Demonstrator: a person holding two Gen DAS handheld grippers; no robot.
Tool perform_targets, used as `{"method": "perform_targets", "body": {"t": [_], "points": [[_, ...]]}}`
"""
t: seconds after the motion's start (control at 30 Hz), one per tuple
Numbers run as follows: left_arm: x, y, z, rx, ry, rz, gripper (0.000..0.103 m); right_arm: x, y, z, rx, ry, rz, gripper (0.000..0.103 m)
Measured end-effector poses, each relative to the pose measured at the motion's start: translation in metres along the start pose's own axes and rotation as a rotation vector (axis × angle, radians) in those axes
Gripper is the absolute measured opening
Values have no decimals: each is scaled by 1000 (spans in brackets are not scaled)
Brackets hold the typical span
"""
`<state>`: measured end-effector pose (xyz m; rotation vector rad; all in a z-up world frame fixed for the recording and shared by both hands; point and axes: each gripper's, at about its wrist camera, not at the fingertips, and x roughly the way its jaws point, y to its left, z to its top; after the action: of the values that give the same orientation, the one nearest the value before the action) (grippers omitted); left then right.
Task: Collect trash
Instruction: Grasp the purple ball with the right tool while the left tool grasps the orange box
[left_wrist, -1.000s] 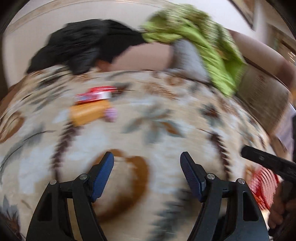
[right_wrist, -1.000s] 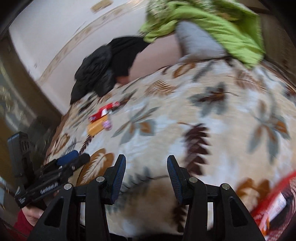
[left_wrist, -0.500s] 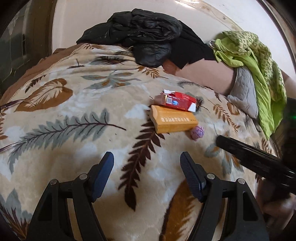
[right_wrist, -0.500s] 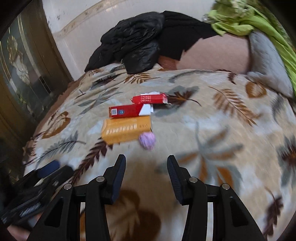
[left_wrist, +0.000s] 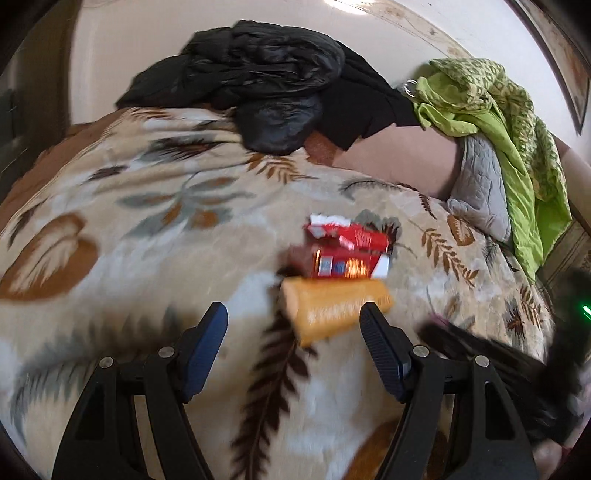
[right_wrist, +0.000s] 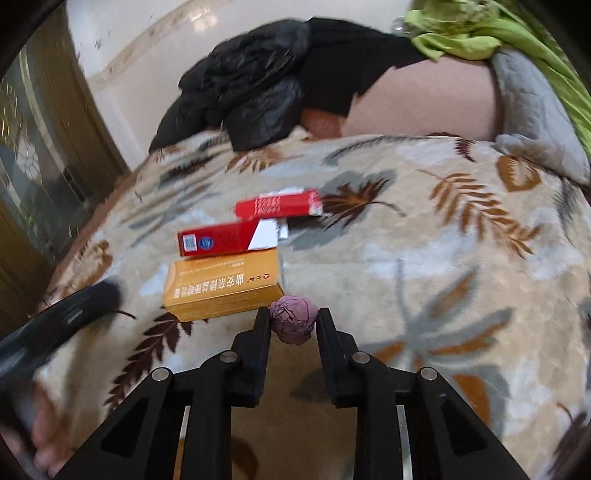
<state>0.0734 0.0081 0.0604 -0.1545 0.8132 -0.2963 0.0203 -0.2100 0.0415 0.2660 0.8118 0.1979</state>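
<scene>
On the leaf-patterned blanket (right_wrist: 424, 258) lie an orange box (right_wrist: 221, 288), a red-and-white box (right_wrist: 227, 242) and a second red box (right_wrist: 279, 205). A crumpled purple paper ball (right_wrist: 293, 319) sits between the fingertips of my right gripper (right_wrist: 293, 325), whose jaws have closed in against its sides. In the left wrist view, my left gripper (left_wrist: 293, 332) is open just short of the orange box (left_wrist: 334, 304), with the red boxes (left_wrist: 347, 251) beyond it. The right gripper's body (left_wrist: 498, 365) shows blurred at the right.
A black jacket (right_wrist: 258, 85) is piled at the head of the bed, with a green cloth (left_wrist: 498, 122) and a grey quilted pillow (right_wrist: 532, 110) to its right. A dark wooden cabinet (right_wrist: 33, 184) stands left of the bed. The left gripper's body (right_wrist: 55, 325) shows at the left.
Both grippers moved forward toward the trash. The right gripper's jaws narrowed from wide open onto the purple ball. The left gripper stayed open and came up close to the orange box.
</scene>
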Motion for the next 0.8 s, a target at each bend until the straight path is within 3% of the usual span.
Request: {"method": "perform_targets", "body": {"t": [0.1, 0.2, 0.37, 0.47, 0.57, 0.6, 0.63, 0.8], "points": [[33, 7, 17, 1, 39, -35, 73, -29, -7, -13, 54, -22, 34, 27], [64, 16, 27, -44, 110, -119, 73, -50, -16, -32, 104, -27, 68, 27], [79, 7, 14, -45, 200, -241, 73, -65, -21, -35, 134, -69, 79, 27], [60, -20, -8, 86, 247, -318, 73, -65, -27, -34, 161, -81, 77, 27], [34, -51, -32, 248, 298, -449, 73, -67, -33, -33, 182, -90, 71, 27], [29, -56, -36, 291, 290, -443, 73, -69, -35, -33, 186, -98, 66, 27], [21, -61, -37, 342, 254, -390, 73, -72, -36, -32, 187, -111, 55, 27], [29, -60, -22, 289, 230, -222, 73, -77, -42, -32, 196, -131, 29, 27]]}}
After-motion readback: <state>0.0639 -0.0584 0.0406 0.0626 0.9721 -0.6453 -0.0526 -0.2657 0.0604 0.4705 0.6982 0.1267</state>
